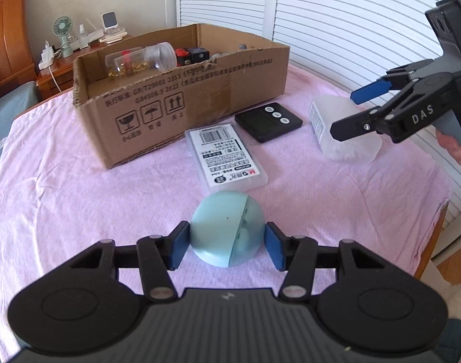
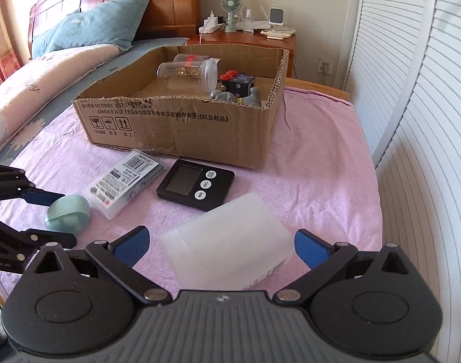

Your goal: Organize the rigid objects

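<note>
A pale green egg-shaped case (image 1: 227,230) lies on the pink cloth between the blue pads of my left gripper (image 1: 226,243), which touch both its sides; it also shows in the right wrist view (image 2: 68,213). My right gripper (image 2: 221,246) is open around a frosted white plastic box (image 2: 227,248), with gaps on both sides; the box also shows in the left wrist view (image 1: 342,127). A clear labelled case (image 1: 227,155) and a black digital timer (image 1: 268,121) lie between them. The cardboard box (image 2: 182,127) stands behind, holding a clear jar (image 2: 189,71) and dark cubes (image 2: 239,84).
The table's right edge (image 1: 439,211) is close to white louvred doors (image 1: 336,15). A bed with a blue pillow (image 2: 91,27) lies left. A wooden nightstand (image 2: 245,39) with a small fan stands behind the box.
</note>
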The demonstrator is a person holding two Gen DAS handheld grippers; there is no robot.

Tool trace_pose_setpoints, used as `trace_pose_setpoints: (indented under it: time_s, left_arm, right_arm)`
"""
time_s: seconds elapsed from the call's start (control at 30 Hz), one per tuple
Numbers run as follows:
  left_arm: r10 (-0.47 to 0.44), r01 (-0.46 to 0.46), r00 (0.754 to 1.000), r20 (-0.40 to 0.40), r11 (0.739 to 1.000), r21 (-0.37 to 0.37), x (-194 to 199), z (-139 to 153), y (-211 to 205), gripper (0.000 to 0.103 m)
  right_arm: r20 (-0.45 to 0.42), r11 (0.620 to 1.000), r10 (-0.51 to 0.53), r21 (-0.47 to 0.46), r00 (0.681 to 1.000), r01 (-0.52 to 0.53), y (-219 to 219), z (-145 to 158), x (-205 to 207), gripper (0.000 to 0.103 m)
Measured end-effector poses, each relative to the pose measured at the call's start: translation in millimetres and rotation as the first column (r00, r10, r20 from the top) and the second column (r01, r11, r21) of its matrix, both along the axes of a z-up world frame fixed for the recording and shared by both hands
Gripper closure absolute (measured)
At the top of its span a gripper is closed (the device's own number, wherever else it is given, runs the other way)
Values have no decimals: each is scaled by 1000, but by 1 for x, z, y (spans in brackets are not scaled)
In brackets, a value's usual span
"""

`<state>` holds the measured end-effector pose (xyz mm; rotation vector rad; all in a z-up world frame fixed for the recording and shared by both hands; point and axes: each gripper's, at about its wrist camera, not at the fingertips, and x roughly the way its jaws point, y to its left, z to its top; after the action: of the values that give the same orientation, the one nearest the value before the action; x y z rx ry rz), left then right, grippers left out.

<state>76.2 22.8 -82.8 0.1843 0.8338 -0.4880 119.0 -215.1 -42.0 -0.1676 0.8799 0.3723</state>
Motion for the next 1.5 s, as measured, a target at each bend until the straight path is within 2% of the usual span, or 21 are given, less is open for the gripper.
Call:
trace_pose_setpoints:
  time_s: [0.27, 0.4, 0.5, 0.57, 0.63, 0.67, 0.8, 0.9, 1.03, 1.3, 1.43, 1.5]
  left_arm:
    - [4, -4, 1000, 6, 1000, -2, -2, 1, 4, 50]
    - [4, -4, 1000, 2, 1000, -12, -1, 1, 5, 50]
    - [9, -9, 1000, 3, 1000, -17, -2, 1, 6, 50]
    - [7, -7, 1000, 2, 1000, -15, -2, 0, 5, 47]
    - [8, -9, 1000, -5, 1000, -15, -2, -1, 5, 30]
    - [11, -11, 1000, -5, 1000, -11, -2, -1, 4, 27]
    - [-5, 5, 1000, 9, 1000, 10, -3, -4, 1, 21]
    - [-13, 13, 1000, 6, 1000, 12, -3, -4, 1, 17]
    - [-14, 14, 1000, 3, 1000, 14, -3, -4, 0, 14]
    - [-8, 8, 1000, -5, 1000, 19, -2, -4, -2, 12]
    - [-7, 8, 1000, -9, 1000, 21, -2, -3, -2, 12]
    - [-11, 11, 1000, -12, 1000, 22, -2, -3, -2, 12]
  right_arm:
    - [-3, 979, 144, -147, 990, -143, 16, 0, 12, 0]
    - [-54, 969, 181, -160, 982, -187, 18, -6, 33, 0]
    - [-129, 967, 200, -135, 971, -217, 21, -13, 44, 0]
    - [-163, 964, 207, -133, 965, -229, 22, -15, 42, 0]
    - [-174, 961, 206, -151, 963, -232, 23, -15, 33, 0]
    - [-189, 962, 200, -150, 961, -229, 22, -15, 29, 0]
    - [-216, 962, 196, -147, 956, -230, 25, -14, 3, 0]
    - [-196, 948, 216, -192, 957, -254, 33, -16, -14, 0]
    - [-207, 948, 238, -163, 949, -273, 28, -12, -16, 0]
    - [-241, 969, 223, -54, 944, -243, 21, -10, 15, 0]
    - [-255, 989, 141, -6, 957, -148, 16, -7, 33, 0]
    - [-254, 991, 133, 5, 958, -137, 12, -5, 36, 0]
